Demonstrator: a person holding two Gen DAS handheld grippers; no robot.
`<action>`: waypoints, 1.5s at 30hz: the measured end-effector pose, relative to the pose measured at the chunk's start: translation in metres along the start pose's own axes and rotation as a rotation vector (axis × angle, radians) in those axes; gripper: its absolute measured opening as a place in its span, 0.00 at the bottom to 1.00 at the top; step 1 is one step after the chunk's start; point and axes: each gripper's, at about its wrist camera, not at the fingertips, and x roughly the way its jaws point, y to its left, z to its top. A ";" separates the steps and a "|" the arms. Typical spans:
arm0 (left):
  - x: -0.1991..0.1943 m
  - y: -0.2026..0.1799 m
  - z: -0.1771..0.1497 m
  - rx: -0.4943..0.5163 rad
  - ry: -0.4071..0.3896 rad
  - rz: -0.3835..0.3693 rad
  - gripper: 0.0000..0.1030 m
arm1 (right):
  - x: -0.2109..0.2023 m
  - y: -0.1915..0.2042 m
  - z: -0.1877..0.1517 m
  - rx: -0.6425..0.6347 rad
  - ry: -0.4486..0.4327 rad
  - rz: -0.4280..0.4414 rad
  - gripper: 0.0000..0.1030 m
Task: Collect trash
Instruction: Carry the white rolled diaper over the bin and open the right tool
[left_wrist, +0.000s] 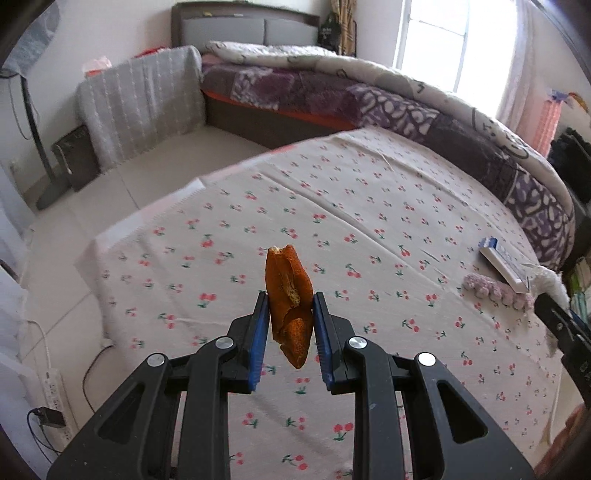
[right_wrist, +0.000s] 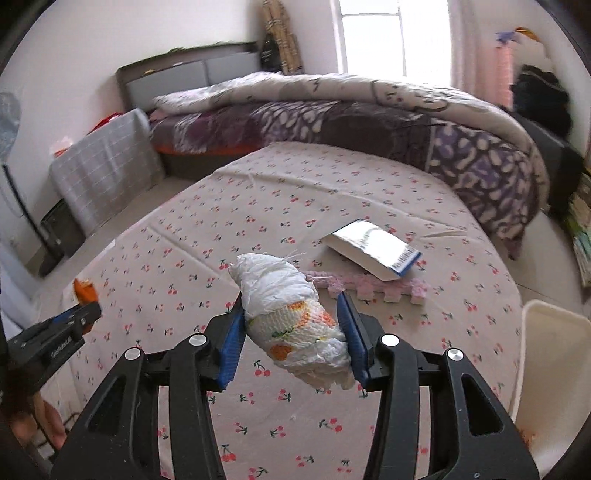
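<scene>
My left gripper is shut on a curled piece of orange peel, held above the cherry-print tablecloth. My right gripper is shut on a crumpled white paper towel with orange fruit prints, also lifted off the table. The right wrist view catches the left gripper at the left edge with the orange peel sticking up from it. The right gripper's black body shows at the right edge of the left wrist view.
A white and blue box lies on a pink foam puzzle strip on the table's right side. A cream bin rim stands at the table's near right. A bed runs behind the table, and a power strip lies on the floor.
</scene>
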 end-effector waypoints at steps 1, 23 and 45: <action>-0.002 0.000 -0.001 -0.001 -0.007 0.006 0.24 | -0.002 0.000 -0.001 0.005 -0.007 -0.009 0.44; -0.050 -0.032 -0.027 -0.004 -0.059 -0.011 0.24 | -0.049 -0.034 -0.023 0.081 -0.064 -0.100 0.45; -0.089 -0.116 -0.051 0.148 -0.097 -0.123 0.24 | -0.093 -0.117 -0.051 0.208 -0.094 -0.209 0.45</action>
